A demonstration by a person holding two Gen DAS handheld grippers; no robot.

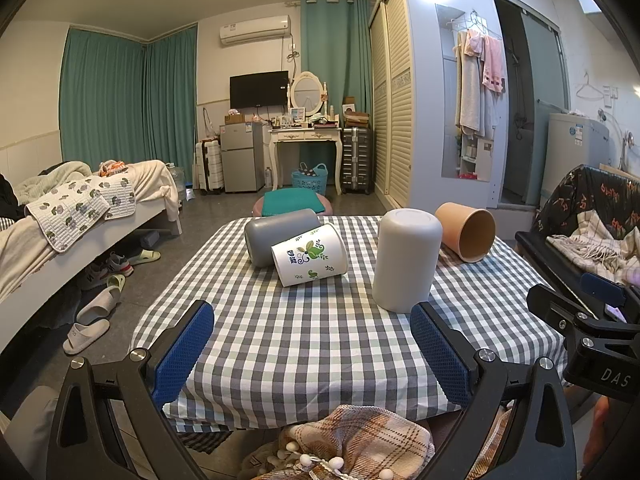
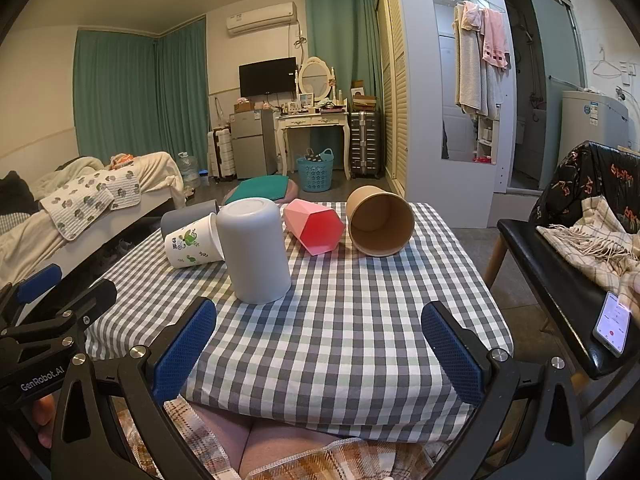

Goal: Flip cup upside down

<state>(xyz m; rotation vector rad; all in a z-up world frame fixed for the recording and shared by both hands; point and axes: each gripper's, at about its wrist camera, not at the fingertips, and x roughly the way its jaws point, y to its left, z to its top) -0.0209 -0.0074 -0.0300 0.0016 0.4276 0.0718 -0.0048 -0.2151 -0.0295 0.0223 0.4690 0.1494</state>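
- The light grey cup (image 2: 254, 250) stands mouth-down on the checked cloth of the counter (image 2: 352, 336), closed base up, so judging by this one the flip looks done for it.
- Four other cups lie on their sides behind it: a white paper cup with green leaf print (image 1: 309, 255), touching a dark grey cup (image 1: 276, 238) behind it, a pink faceted cup (image 2: 314, 226), and a brown paper cup (image 2: 380, 221) with its mouth toward the camera.
- If the task covers these too, they are still to be turned; which comes next I cannot tell.
- The left gripper (image 1: 312, 356) is spread wide and empty, low at the near edge of the counter, the upturned cup just beyond its right pad.
- The right gripper (image 2: 318, 354) is likewise spread and holds nothing, clear of every cup.
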